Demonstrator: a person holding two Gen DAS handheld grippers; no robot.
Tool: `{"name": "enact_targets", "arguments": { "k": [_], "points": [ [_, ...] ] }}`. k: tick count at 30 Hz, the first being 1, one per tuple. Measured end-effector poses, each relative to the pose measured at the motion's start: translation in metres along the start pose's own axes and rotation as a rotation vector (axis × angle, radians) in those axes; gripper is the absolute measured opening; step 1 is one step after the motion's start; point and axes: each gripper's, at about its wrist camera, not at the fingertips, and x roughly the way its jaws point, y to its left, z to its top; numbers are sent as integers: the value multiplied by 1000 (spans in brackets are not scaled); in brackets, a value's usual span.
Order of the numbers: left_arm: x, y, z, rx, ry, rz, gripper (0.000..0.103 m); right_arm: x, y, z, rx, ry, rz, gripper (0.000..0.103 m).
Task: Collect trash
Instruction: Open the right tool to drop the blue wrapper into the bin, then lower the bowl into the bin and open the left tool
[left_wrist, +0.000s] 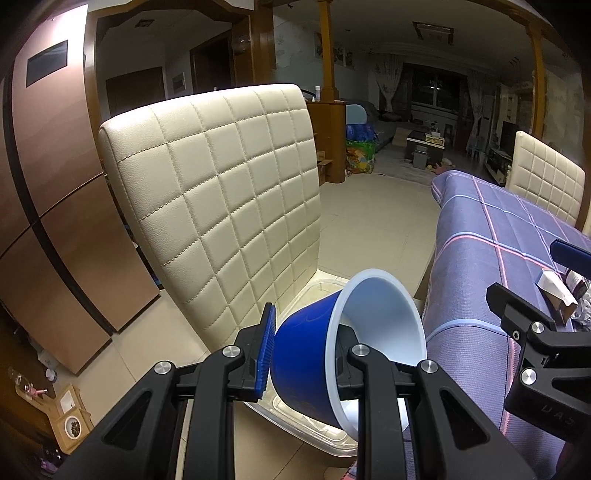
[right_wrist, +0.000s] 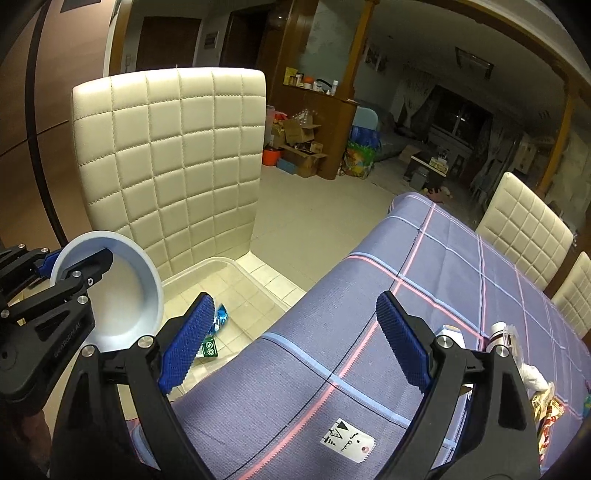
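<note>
A blue cup (left_wrist: 314, 350) is clamped by its wall in the left gripper (left_wrist: 306, 354) and tipped over a clear bin (right_wrist: 236, 273) on the floor, where wrappers (right_wrist: 216, 332) already lie. The right gripper (right_wrist: 295, 339) hangs over the desk (right_wrist: 424, 258) with jaws released. Emptying appears to be in hand; next, the remaining trash (right_wrist: 532, 380) on the desk, partly hidden, calls for grasping.

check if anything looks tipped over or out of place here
The blue cup is tipped on its side, mouth toward the table, clamped at its rim by the left gripper above the clear bin. It looks empty. Wrappers already lie in the bin.
</note>
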Motion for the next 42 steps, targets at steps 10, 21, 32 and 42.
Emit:
{"name": "enact_targets", "arguments": {
  "k": [10,21,32,42],
  "points": [
    [10,-14,8,18,-5,-20,23,2,-15,-3,43,1,-19,89],
    [30,-31,15,31,19,-32,23,6,-35,-5,96,8,-38,89],
    [38,-34,14,33,50,-30,23,12,-40,-6,107,17,-46,89],
    [40,-36,23,30,33,-71,78,12,-42,-7,111,15,-50,89]
  ]
}}
